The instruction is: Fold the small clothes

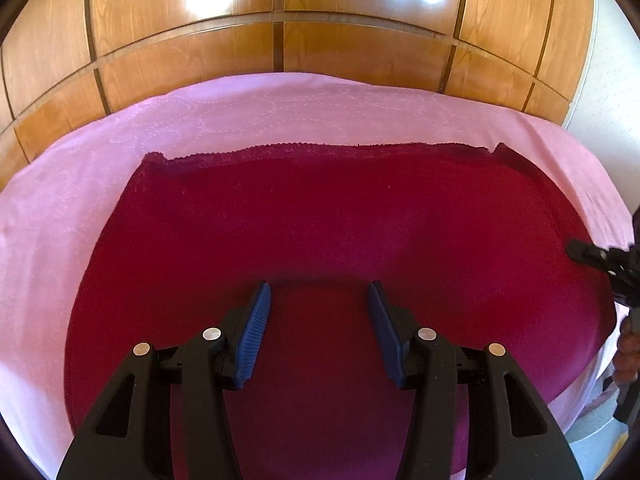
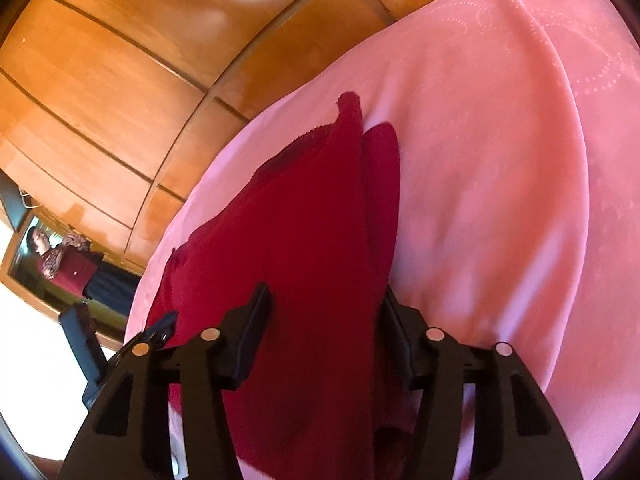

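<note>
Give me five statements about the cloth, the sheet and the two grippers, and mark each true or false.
1. The red cloth lies on a pink sheet. True.
2. The left gripper pinches a fold of the cloth. False: its fingers stand apart over flat cloth.
3. The right gripper has raised cloth between its fingers. True.
4. The cloth's far edge is scalloped. True.
5. The panels behind are white. False: they are brown wood.
</note>
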`<state>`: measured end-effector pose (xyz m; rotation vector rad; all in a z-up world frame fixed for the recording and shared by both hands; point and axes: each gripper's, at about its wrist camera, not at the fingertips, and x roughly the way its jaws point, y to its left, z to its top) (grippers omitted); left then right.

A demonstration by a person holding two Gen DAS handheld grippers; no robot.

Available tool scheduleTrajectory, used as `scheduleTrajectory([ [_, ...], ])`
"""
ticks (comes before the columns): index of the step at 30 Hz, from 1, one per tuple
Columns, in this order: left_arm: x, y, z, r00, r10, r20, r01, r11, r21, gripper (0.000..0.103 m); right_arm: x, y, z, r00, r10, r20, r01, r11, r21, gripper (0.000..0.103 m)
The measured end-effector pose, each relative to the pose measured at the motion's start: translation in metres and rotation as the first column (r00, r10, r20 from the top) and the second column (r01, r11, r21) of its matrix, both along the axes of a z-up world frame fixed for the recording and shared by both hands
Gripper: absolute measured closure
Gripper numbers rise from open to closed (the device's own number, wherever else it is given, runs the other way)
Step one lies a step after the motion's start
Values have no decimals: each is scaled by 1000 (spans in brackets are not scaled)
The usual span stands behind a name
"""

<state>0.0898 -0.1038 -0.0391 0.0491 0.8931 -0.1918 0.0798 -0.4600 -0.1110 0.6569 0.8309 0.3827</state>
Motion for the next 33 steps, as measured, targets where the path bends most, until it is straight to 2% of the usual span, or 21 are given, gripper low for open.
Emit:
scheduleTrajectory([
  [2, -1, 0, 1, 1000, 6, -1, -6, 1000, -2, 53, -9, 2, 1, 1000, 20, 4, -20, 1000, -5, 45],
  [6, -3, 1, 1, 1000, 4, 7, -4, 1000, 4, 53, -17, 7, 1, 999, 36, 7, -35, 999, -14, 46],
  [7, -4, 1, 1, 1000, 4, 10, -4, 1000, 8, 53, -17, 9, 2, 999, 32, 6, -32, 999, -20, 48],
  [8, -3, 1, 1, 1000, 3, 11, -3, 1000, 10, 53, -17, 12, 3, 999, 33, 3, -33, 999, -30, 57],
  [11, -3, 4, 3, 1000, 9, 9, -9, 1000, -3, 53, -15, 26, 10, 999, 42, -2, -42, 995, -94, 69],
  [15, -5, 9, 8, 1000, 17, 8, -17, 1000, -25, 53, -15, 35, 18, 999, 50, -16, -52, 989, -141, 71],
  [18, -9, 14, 11, 1000, 23, 20, -22, 999, -32, 53, -12, 34, 14, 997, 43, -59, -51, 988, -144, 64],
  [19, -10, 16, 12, 999, 26, 24, -25, 999, -32, 53, -13, 34, 13, 997, 40, -68, -50, 988, -145, 57],
  [20, -11, 18, 13, 999, 29, 26, -28, 999, -35, 53, -14, 34, 11, 996, 45, -82, -56, 989, -138, 41],
  [23, -14, 27, 13, 999, 40, 32, -38, 998, -48, 53, -21, 40, 13, 995, 54, -80, -68, 982, -178, 38],
  [26, -16, 35, 10, 998, 42, 36, -40, 998, -49, 53, -25, 44, 13, 996, 39, -84, -53, 984, -172, 39],
  [27, -17, 36, 11, 998, 43, 39, -41, 998, -47, 53, -25, 47, 14, 996, 31, -80, -45, 982, -184, 40],
  [29, -17, 40, 12, 998, 47, 42, -45, 998, -48, 53, -25, 52, 14, 997, 14, -79, -30, 977, -213, 59],
  [31, -19, 50, 16, 997, 56, 44, -53, 996, -67, 53, -25, 54, 17, 997, 12, -75, -29, 974, -226, 70],
  [33, -20, 63, 20, 997, 58, 44, -54, 995, -85, 54, -27, 60, 28, 998, 11, -58, -26, 968, -250, 72],
])
